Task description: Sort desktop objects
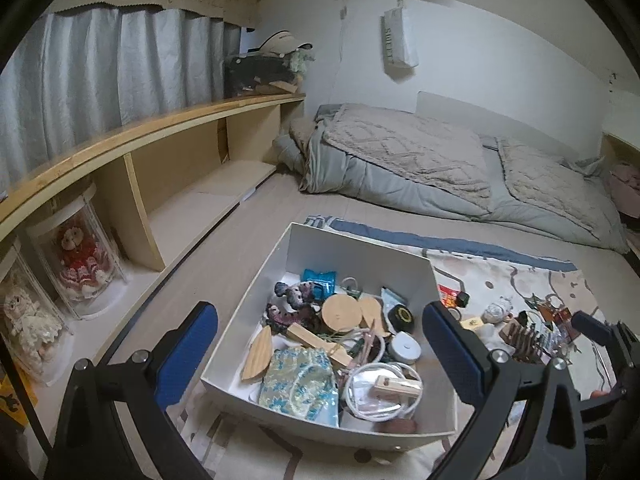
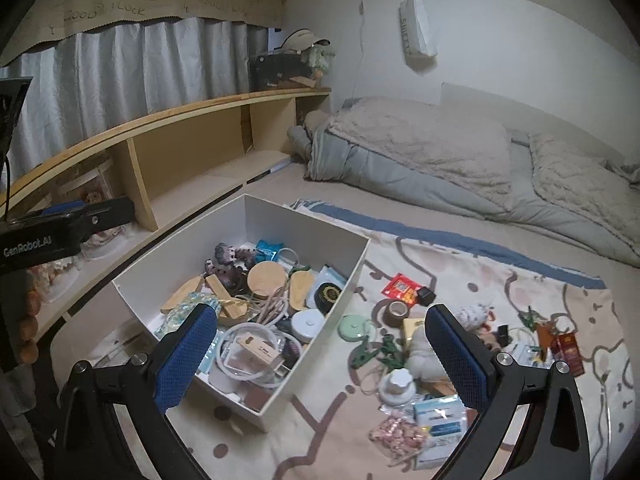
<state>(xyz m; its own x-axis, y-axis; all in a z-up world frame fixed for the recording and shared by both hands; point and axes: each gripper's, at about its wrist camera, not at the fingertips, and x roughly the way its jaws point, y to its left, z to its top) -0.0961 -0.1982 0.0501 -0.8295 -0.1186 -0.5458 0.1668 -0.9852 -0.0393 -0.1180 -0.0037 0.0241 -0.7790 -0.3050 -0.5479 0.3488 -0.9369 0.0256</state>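
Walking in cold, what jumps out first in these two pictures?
A white box crammed with odds and ends sits on a patterned blanket, and more trinkets lie scattered to its right. Both grippers, left and right, hover open above the mess, holding nothing. Behind, rumpled grey bedding fills the far side.

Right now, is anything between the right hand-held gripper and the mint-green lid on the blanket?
Nothing visible blocks it. The right hand-held gripper is open above the blanket; the lid lies uncovered beside the box.

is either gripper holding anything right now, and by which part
Nothing is held. The left gripper hangs open over the white box, and the right gripper is open too, with nothing between its fingers.
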